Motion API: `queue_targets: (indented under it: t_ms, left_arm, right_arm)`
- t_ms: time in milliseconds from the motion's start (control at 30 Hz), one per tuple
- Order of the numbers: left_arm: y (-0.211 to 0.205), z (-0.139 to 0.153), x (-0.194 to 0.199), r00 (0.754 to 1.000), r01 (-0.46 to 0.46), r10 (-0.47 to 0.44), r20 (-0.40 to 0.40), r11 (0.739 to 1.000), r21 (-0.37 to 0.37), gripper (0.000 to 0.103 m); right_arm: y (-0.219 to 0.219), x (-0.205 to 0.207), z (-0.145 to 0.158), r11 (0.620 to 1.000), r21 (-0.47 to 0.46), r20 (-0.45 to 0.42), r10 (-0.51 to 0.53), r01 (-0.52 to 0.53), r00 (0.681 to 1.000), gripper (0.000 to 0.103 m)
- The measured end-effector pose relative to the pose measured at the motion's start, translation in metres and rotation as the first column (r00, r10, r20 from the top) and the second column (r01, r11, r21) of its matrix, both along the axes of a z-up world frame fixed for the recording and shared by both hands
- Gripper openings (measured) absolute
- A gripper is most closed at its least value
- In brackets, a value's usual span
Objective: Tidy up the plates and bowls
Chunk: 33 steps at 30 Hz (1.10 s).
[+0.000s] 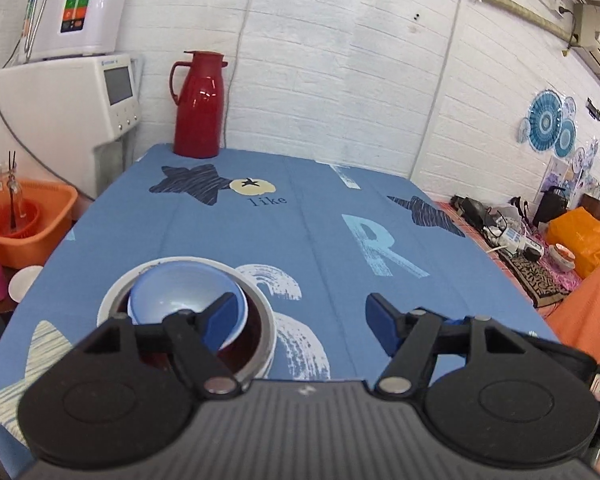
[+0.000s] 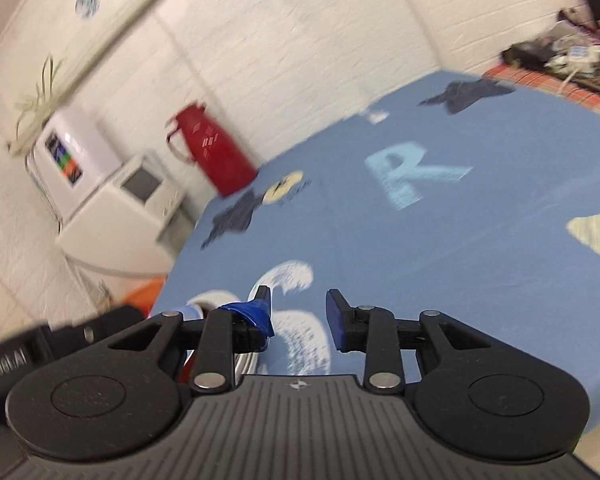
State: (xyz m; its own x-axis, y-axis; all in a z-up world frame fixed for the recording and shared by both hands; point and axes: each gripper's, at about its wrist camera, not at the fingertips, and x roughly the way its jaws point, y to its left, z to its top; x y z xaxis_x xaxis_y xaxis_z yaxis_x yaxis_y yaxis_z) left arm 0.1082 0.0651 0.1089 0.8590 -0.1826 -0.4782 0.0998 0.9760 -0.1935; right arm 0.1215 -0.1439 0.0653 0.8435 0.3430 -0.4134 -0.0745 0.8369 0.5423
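a: left gripper (image 1: 300,318) first. how do the jaws stand?

b: spread wide, nothing between them. the left finger overlaps the blue bowl (image 1: 180,300), which sits nested in a larger white bowl (image 1: 260,340) with a dark red inside, just left of the jaws.

a: and the right gripper (image 2: 298,312)?

b: jaws parted too, narrower, empty. its view is blurred and tilted; only a sliver of the stacked bowls shows beside its left finger.

a: what does the left view give that the right doesn't?

b: the whole stack, plus the table's left edge close by, with an orange basin (image 1: 32,224) and a small white plate (image 1: 24,282) beyond it.

a: open room?

b: ahead of both jaws the blue tablecloth (image 1: 300,220) lies bare. the red thermos (image 1: 199,106) stands at the far left corner by the white brick wall (image 1: 340,60).
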Motion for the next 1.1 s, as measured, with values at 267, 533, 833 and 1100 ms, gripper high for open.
queue_targets:
  t_ms: [267,533,833,1100]
  left_arm:
    - [-0.032,-0.033,-0.047,0.995,0.077,-0.075,-0.064,0.997,0.028,0.069]
    - [-0.038,-0.05,-0.084,0.996,0.049,-0.043,-0.08,0.996,0.074,0.069]
    - [-0.047,-0.079,-0.098,0.994,0.042,-0.024,-0.103,0.984,0.175,0.071]
    - [-0.051,-0.095,-0.094,0.992,-0.001,0.027,-0.126,0.979,0.205,0.072]
  right_arm:
    - [-0.014,-0.046,-0.012,0.999,-0.026,0.038,-0.023,0.024,0.999,0.016]
    - [-0.009,-0.089,-0.012,0.991,-0.126,0.096,-0.027,0.039,0.995,0.017]
    - [-0.007,-0.123,-0.038,0.979,-0.184,0.115,-0.062,0.083,0.991,0.019]
    - [-0.024,-0.134,-0.057,0.95,-0.249,0.089,-0.168,0.186,0.982,0.021]
